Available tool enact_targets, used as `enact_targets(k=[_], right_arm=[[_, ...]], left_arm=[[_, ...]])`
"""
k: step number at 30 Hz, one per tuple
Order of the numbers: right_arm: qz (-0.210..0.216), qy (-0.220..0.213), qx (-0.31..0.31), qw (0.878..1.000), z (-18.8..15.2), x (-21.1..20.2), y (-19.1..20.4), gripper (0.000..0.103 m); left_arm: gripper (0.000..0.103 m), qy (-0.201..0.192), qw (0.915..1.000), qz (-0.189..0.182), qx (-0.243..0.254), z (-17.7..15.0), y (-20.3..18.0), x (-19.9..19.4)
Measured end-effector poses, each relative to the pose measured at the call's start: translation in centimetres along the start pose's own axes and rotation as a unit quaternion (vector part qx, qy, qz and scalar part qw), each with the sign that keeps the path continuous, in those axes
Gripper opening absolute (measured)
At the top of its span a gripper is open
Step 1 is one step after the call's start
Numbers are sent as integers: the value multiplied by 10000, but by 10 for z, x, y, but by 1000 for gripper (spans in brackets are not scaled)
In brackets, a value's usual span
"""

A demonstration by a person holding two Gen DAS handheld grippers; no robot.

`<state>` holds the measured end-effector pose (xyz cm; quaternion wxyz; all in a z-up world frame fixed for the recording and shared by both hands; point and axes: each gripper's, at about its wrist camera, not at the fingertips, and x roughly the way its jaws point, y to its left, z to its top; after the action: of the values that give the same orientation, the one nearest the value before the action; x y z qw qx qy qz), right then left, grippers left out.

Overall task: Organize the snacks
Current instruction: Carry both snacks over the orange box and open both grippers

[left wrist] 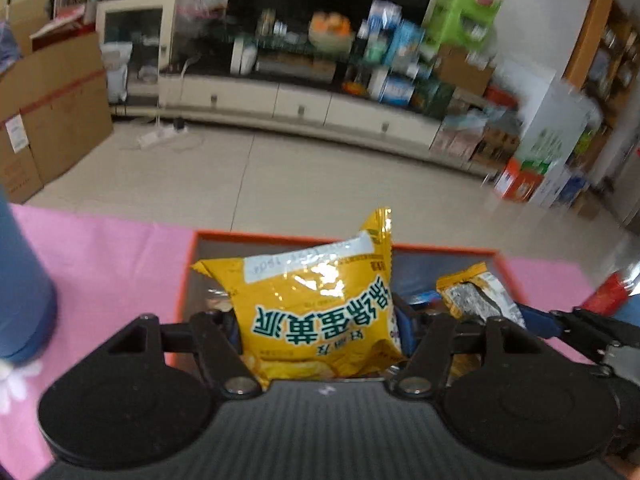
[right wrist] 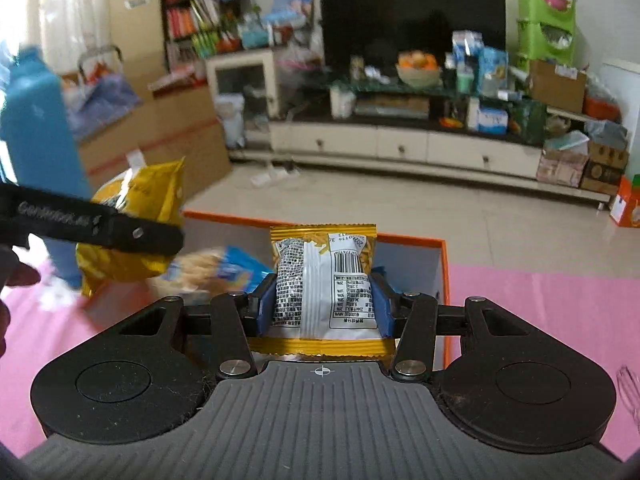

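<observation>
Two glossy, crinkled foil packets are clamped: a yellow packet [left wrist: 316,304] by the left hand-held gripper [left wrist: 320,332], a small barcoded packet [right wrist: 324,280] by the right hand-held gripper [right wrist: 323,306], ahead an orange-rimmed box [right wrist: 444,264].

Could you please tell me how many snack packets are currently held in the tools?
2: a large yellow foil packet in the left tool, and a smaller yellow-and-white packet in the right tool.
</observation>
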<state>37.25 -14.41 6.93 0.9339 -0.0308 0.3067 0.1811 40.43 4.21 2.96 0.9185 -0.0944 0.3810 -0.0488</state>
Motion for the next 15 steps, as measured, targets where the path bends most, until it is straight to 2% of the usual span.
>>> enact_targets(k=[2,3,4,7,8,11,12,15], right_arm=[[35,321,20,9995,0,28,-6,36],[118,315,80,9994,-2,34,-10,37],[157,315,91,9993,0,37,-12,39],[253,366,107,9990,3,43,-13,44],[244,358,119,9990,3,44,-13,46],[267,150,270,9992,3,26,-16,72],[244,-16,303,9992,0,14,-15,81],[68,-516,333,9981,-8,-33,-7,96]], left_arm=[[69,233,9996,127,-13,-3,2,30],[78,139,9996,186,143,-6,-1,34],[82,107,9993,191,318,-9,-7,36],[90,-43,9972,418,615,-9,-15,32],[91,-141,9973,374,612,-9,-13,26],[94,-492,9981,160,321,-9,-2,-8],[100,-616,9975,188,281,-11,0,-22],[100,-938,9943,408,298,-27,5,-62]])
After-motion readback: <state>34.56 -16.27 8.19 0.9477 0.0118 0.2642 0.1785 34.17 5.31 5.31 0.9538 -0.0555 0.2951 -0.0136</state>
